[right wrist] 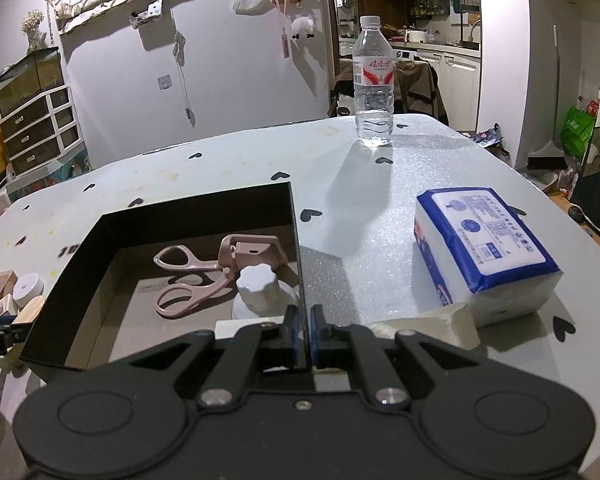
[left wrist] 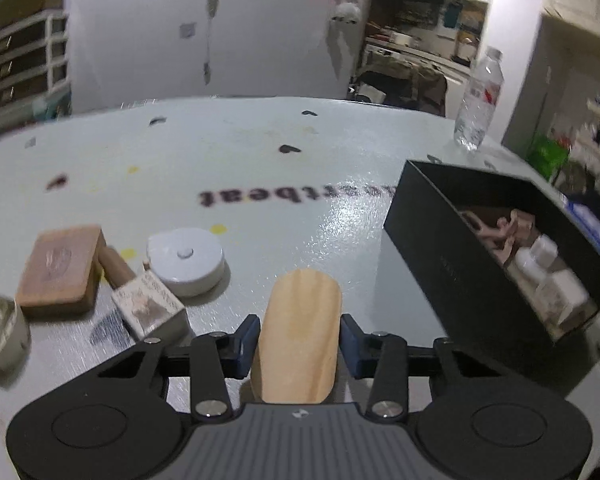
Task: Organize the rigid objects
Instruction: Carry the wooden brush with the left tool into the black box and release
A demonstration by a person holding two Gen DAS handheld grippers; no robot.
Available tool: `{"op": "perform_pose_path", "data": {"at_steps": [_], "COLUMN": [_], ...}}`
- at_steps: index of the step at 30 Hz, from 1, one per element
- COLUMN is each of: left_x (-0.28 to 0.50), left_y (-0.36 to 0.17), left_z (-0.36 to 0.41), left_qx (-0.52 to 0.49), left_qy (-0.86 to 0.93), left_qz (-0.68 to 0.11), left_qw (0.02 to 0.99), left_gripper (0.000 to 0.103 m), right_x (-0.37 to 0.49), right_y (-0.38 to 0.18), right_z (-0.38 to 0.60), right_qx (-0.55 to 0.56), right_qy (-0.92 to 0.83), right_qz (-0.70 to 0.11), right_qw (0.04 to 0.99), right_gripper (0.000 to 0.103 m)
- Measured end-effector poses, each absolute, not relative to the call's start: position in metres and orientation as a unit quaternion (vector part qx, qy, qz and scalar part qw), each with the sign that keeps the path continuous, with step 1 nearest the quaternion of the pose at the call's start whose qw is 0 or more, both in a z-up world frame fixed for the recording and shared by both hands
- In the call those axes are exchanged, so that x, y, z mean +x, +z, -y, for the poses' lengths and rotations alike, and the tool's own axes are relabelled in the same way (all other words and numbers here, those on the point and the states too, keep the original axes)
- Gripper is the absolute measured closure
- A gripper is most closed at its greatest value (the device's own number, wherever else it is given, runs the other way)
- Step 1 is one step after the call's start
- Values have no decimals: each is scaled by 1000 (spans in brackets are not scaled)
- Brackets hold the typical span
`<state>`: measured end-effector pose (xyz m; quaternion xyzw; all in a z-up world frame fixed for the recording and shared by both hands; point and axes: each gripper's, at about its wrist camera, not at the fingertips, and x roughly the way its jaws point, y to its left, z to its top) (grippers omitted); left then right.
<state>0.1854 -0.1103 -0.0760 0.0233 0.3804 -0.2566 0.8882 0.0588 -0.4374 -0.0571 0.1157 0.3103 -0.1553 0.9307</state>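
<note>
Pale and glossy, our bench (right wrist: 360, 216) has a fine pebbled sheen, small black heart prints, and blurred lettering seen upside down that ends in "beat".

Our left gripper (left wrist: 298, 340) has its blue-padded fingers (left wrist: 246, 340) clamped on a smooth wooden piece (left wrist: 300, 320) with a rounded end and pale straight grain, held above the bench just left of the black box (left wrist: 452, 272). That box is matte cardboard with straight thin walls. Inside it lie pink plastic scissors (right wrist: 192, 280), a pink angular piece (right wrist: 258, 252) and a white bottle (right wrist: 260, 288) with a scalloped cap.

Our right gripper (right wrist: 305, 336) has its fingers nearly together, pinching the thin right wall of the box.

Left of the box sit a flat wooden block (left wrist: 60, 268) with a handle, a round white disc (left wrist: 188, 258) with a centre button, and a small printed carton (left wrist: 152, 308) whose writing is too blurred to read.

At the far edge stands a clear ribbed water bottle (right wrist: 373, 84) with a red and white label in Chinese characters. Right of the box lies a soft tissue pack (right wrist: 484, 252), white with a blue printed wrapper.
</note>
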Motion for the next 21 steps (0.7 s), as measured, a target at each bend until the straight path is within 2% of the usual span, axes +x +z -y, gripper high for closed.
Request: {"op": "perform_pose_path", "data": {"at_steps": [7,12,17,21], "left_x": [194,194,187,182], "left_y": [-65,-43,-18,-19], "left_z": [96,105,144,192], "left_qx": [-121,-182,-164,-114], "left_qy": [-277,-309,-364,-397], "left_qz": [-404,-393,-374,-402], "left_qw": [863,847,837,817], "left_gripper": [61,61,61,61], "right_x": [58,58,57,56], "right_y": [-57,-57,-57,-58], "right_z": [438,438,439,439], "right_qx": [115,113,116,116], "right_qy": [-153,-151,-150,-149], "right_qz": [-310,-309,-306,-306], "right_qw": [931,932,933,933], "right_gripper": [98,98,98,98]}}
